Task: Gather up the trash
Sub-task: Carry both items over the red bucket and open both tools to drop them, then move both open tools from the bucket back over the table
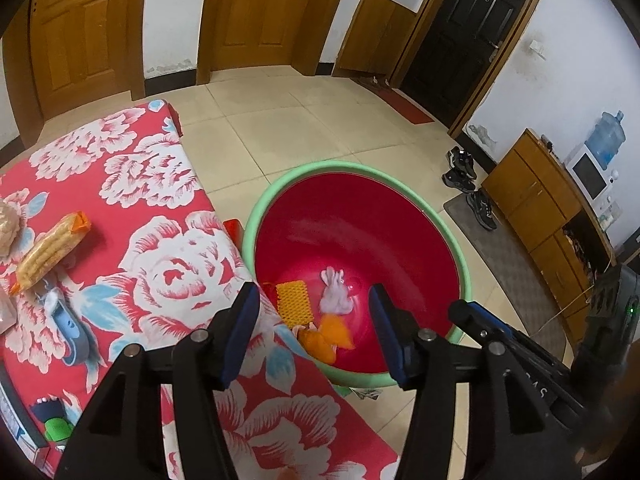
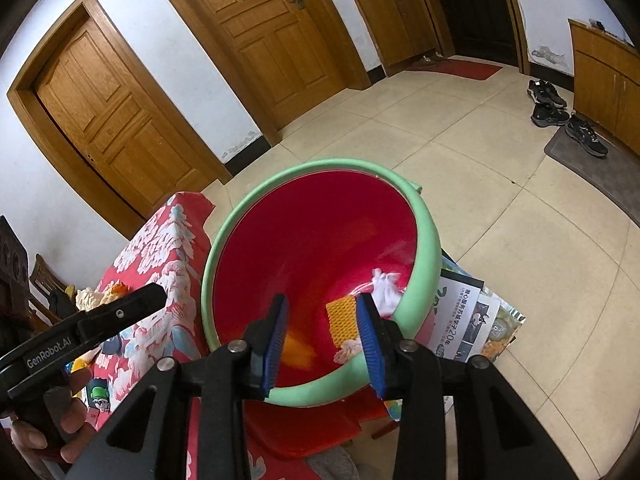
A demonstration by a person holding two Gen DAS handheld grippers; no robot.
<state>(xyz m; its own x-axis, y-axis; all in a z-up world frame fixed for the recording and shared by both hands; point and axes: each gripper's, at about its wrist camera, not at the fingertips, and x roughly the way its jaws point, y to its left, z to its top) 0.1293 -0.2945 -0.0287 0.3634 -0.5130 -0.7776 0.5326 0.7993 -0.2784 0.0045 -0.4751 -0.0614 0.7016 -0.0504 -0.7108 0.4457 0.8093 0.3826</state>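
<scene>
In the left wrist view the basin's [image 1: 448, 240] near rim at 6 o'clock is hidden behind the gripper's finger, and the orange scrap [image 1: 332, 338] inside it is blurred. A pale packet [image 1: 6, 316] at 9 o'clock is cut off by the edge. In the right wrist view a finger covers part of the white tissue [image 2: 386, 290]. The magazine's [image 2: 464, 316] small print is unreadable. The hand [image 2: 60, 432] at 8 o'clock is cut by the edge.
</scene>
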